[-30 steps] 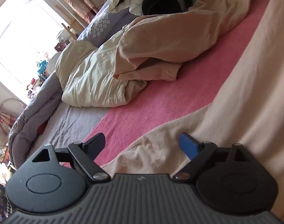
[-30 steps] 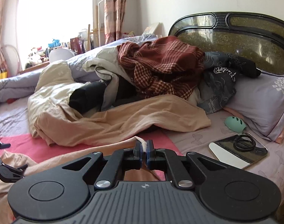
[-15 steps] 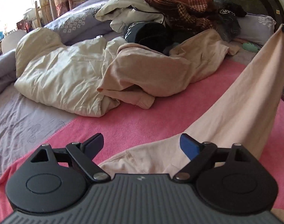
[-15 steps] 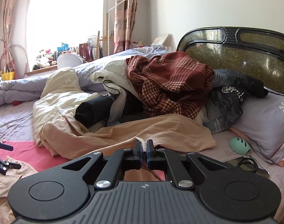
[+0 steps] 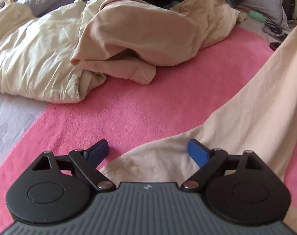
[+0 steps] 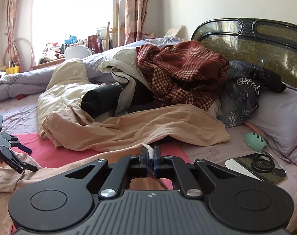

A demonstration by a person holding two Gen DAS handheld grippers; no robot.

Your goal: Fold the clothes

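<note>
Green mouse point(image 6: 255, 141) beside a lavender pillow point(image 6: 285, 115); mirror point(image 6: 256, 165) bearing a black hair tie point(image 6: 262, 163) nearby.

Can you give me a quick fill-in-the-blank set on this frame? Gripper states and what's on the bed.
1. The right gripper is ____ on an edge of the peach garment.
2. The left gripper has its jaws ____, with the garment's stitched hem lying between them.
3. The garment lies partly on a ____ towel.
4. The hair tie rests on a ____ near the pillow.

Missing words: shut; open; pink; mirror
</note>
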